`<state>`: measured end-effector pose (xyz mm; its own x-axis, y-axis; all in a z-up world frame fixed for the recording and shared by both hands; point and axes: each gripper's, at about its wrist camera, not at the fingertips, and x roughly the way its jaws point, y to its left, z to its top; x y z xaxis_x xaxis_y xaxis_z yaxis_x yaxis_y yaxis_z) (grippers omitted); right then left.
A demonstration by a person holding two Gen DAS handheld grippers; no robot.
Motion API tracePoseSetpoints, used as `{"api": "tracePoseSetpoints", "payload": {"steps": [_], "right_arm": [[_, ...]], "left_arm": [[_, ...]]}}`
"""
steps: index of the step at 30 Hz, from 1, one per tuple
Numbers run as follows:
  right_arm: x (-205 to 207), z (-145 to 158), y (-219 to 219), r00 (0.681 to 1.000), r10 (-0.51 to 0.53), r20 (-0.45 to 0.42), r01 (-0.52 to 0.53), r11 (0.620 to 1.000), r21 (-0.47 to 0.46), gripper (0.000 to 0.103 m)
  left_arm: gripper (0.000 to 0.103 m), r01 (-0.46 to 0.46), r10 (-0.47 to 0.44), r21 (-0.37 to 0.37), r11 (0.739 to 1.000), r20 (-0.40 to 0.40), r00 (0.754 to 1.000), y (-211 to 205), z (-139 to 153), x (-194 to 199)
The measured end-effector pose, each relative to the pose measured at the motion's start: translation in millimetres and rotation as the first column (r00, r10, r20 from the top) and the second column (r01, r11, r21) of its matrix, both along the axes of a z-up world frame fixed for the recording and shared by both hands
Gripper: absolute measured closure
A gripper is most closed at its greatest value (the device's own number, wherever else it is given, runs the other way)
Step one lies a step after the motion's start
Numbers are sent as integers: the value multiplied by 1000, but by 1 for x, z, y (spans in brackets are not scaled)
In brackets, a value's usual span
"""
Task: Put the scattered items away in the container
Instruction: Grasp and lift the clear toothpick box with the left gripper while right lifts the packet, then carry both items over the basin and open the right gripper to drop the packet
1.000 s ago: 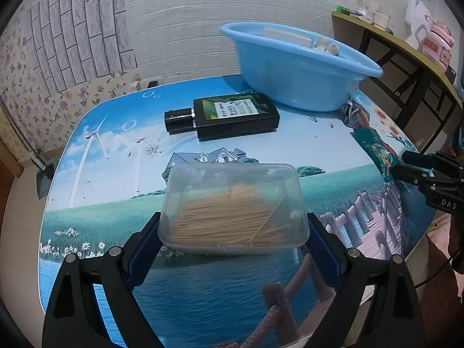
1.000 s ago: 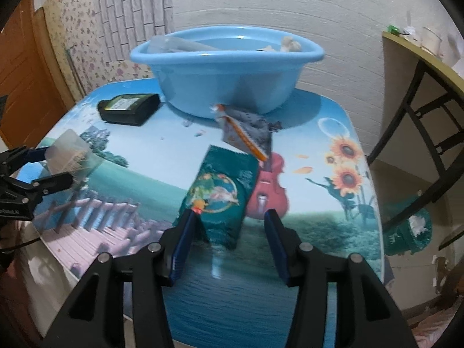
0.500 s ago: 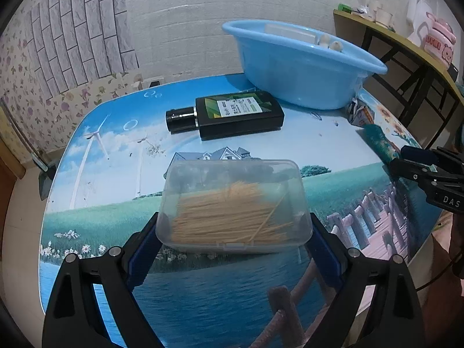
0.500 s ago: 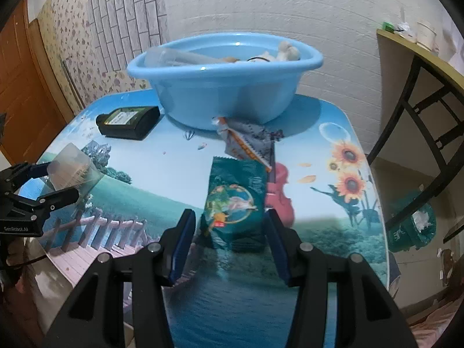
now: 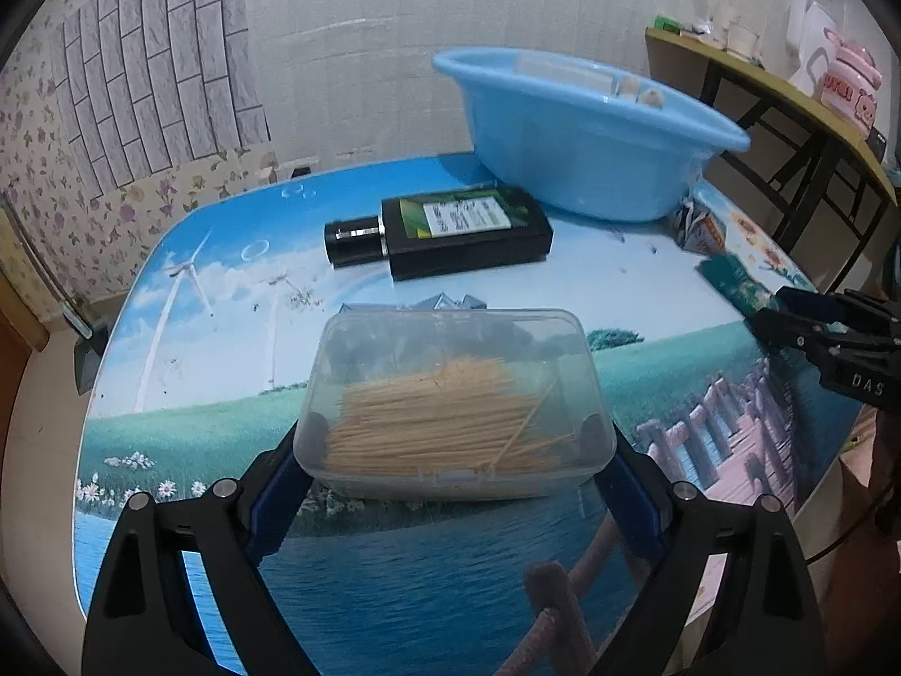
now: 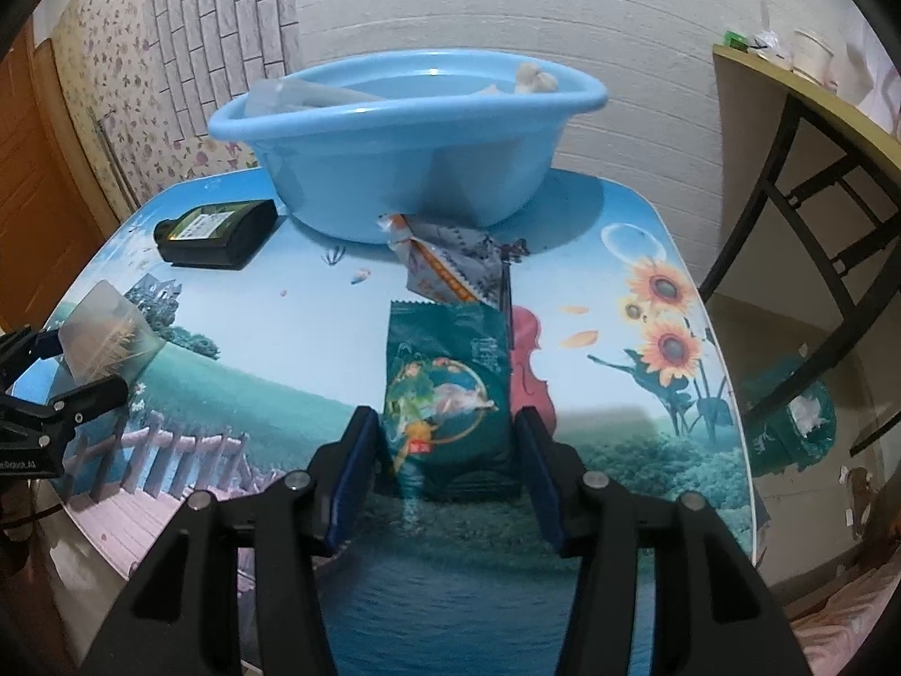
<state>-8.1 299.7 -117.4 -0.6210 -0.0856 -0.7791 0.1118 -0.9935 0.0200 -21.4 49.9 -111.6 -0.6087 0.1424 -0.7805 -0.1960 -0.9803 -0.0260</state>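
Since a moment ago the green packet [image 6: 450, 388] has swung from tilted to straight between the right gripper [image 6: 447, 470] pads, which pinch it above the table [image 6: 608, 281]. Left gripper [image 5: 453, 476] clamps the clear toothpick box [image 5: 456, 394], seemingly lifted, near of the black bottle [image 5: 450, 228] and far blue basin [image 5: 585, 135].

The surface [image 5: 647, 281] carried a printed landscape: blue sky, white wind turbines, green meadow, a pink fence, blue water, with yellow sunflowers and a red violin on one side. The basin [image 6: 405, 169] was pale blue. The bottle [image 5: 462, 231] was black with a green and white label. The clear box [image 5: 456, 400] showed tan toothpicks inside. One packet [image 6: 447, 388] was dark green with a round multicoloured picture; the crumpled wrapper [image 6: 445, 259] was grey, white and orange. Both tongs [image 5: 456, 484] [image 6: 445, 462] were black with blue pads. The wall [image 6: 507, 11] was white brick.
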Motion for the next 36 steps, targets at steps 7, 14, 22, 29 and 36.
{"api": "tracePoseSetpoints", "payload": {"steps": [7,14,22,29,36], "right_arm": [[11,21,-10,993,76,-95,-80,996,-43,56],[19,50,-30,975,147,-168,-160,985,-65,56],[23,83,-38,948,179,-263,-205,976,-76,56],[9,97,-33,941,161,-298,-195,977,-86,56],[-12,101,-23,940,132,-315,-174,978,-111,56]], "left_arm": [[11,-1,2,25,1000,-43,999,0,19,4],[11,9,-7,31,999,-56,998,5,39,5],[11,7,-1,58,998,-105,994,4,67,-2],[11,14,-3,66,998,-155,988,10,90,-15],[11,38,-24,79,996,-166,986,26,98,-40]]}}
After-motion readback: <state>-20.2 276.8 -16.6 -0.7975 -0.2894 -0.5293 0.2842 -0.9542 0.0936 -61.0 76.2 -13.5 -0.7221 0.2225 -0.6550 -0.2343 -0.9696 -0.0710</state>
